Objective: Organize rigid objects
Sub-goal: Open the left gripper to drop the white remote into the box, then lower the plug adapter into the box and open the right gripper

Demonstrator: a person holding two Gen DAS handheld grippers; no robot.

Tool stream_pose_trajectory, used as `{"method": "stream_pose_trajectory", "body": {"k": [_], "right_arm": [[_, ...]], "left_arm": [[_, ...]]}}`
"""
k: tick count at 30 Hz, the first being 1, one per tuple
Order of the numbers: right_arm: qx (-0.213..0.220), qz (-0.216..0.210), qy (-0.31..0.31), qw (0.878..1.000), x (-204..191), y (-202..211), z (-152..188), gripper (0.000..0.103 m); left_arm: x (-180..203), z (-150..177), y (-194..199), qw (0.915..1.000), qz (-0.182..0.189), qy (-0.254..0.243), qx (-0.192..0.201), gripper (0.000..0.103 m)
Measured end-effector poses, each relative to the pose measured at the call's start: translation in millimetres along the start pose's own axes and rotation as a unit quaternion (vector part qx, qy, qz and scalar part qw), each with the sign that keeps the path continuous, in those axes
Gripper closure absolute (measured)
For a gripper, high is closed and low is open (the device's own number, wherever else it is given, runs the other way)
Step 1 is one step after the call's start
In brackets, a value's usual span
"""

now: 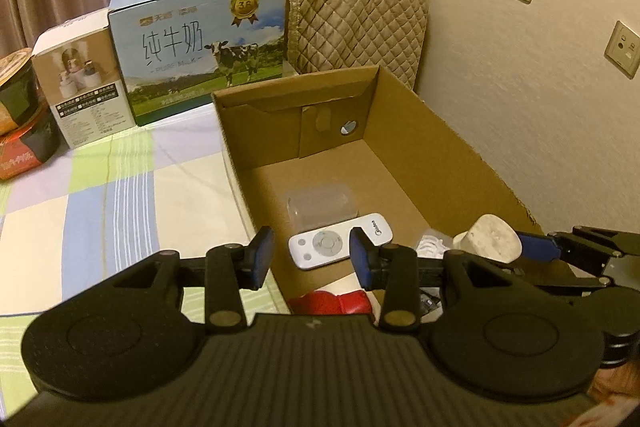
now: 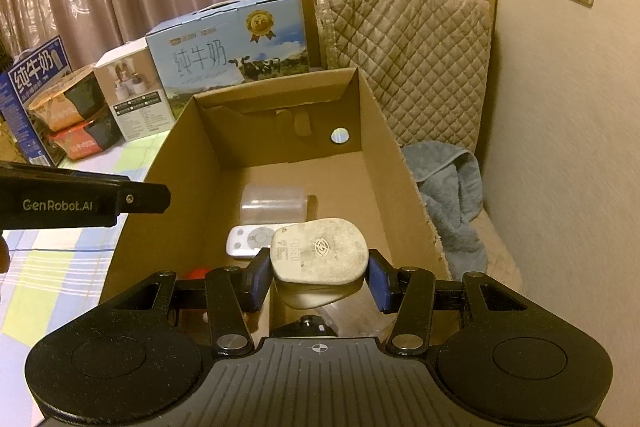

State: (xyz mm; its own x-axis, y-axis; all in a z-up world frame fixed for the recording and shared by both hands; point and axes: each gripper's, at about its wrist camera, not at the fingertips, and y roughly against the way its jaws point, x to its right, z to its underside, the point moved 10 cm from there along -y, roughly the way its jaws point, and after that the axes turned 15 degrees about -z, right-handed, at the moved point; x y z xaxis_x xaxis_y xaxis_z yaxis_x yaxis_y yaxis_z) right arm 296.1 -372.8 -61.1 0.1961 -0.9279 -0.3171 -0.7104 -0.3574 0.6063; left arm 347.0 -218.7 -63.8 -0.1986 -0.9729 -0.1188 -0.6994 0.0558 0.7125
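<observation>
My right gripper fingers clamp white plug above cardboard box; left gripper fingers apart, empty, over remote.

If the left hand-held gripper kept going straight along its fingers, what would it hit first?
Most likely the white remote on the floor of the cardboard box: it lies right in the gap of the left hand-held gripper, whose jaws hold nothing. Depth is unclear; the box's near-left wall runs close under that line.
</observation>
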Motion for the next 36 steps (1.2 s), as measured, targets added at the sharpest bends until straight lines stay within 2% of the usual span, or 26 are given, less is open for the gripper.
{"method": "stream_pose_trajectory", "body": {"k": [36], "right_arm": [[-0.002, -0.006, 0.005, 1.000, -13.9, -5.7, -2.7, 0.056]], "left_arm": [[-4.1, 4.1, 5.4, 1.0000, 0.000, 0.009, 0.002, 0.067]]}}
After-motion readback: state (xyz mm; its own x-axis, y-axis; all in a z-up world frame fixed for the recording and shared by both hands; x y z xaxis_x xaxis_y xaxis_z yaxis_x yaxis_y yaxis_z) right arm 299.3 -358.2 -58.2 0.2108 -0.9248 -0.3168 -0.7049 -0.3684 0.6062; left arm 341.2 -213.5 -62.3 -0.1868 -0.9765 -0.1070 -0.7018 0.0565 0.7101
